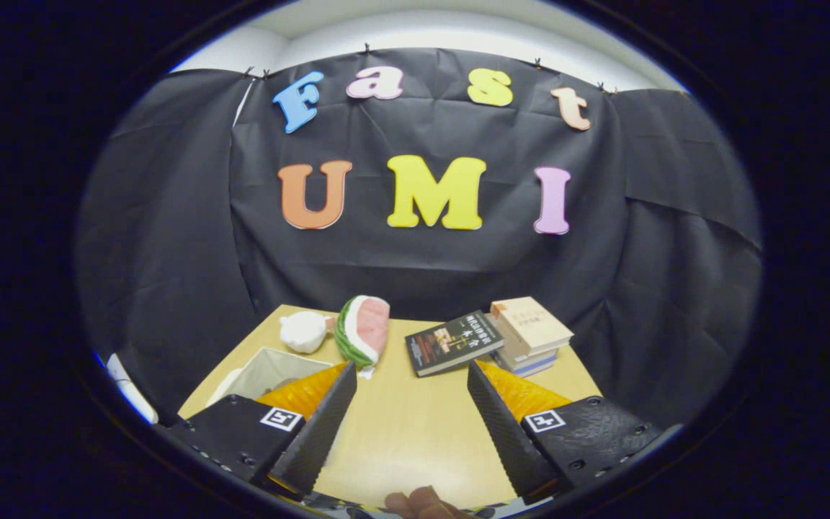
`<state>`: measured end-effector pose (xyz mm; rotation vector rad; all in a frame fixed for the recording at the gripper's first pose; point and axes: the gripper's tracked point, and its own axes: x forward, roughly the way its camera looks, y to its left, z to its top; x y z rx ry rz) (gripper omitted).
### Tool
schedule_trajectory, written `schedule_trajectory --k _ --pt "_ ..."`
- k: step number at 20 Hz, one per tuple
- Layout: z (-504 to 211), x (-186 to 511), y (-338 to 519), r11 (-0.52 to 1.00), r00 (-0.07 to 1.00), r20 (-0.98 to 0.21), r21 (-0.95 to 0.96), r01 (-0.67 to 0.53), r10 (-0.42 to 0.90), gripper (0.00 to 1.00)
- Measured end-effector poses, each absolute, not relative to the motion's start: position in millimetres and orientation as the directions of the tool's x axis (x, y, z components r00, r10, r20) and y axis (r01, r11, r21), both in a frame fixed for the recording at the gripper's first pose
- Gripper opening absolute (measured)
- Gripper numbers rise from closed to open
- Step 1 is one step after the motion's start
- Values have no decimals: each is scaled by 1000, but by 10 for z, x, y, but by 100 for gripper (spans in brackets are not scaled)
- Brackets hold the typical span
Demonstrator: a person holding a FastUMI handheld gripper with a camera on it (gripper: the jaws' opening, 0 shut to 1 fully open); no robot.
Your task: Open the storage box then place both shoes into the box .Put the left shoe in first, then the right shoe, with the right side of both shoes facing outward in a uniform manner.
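Two fingers of the tongs point(408, 378) are held spread and empty above the bare surface point(400, 432), so nothing is grasped, while the white storage box point(271, 371), seemingly open-topped, sits lower left behind the left finger.

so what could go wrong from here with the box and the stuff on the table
1. The gripper is open over bare wooden table; the white fabric storage box sits partly behind one finger, so swinging over could knock it.
2. The plush watermelon slice and white plush toy crowd the box's far side and could snag.
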<state>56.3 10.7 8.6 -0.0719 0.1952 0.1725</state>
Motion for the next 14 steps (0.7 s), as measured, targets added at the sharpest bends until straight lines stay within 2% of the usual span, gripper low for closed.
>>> schedule_trajectory --k 7,14 --pt "526 535 -716 980 980 -14 -33 -197 197 96" --pt "388 372 -784 969 968 -37 7 -248 248 95"
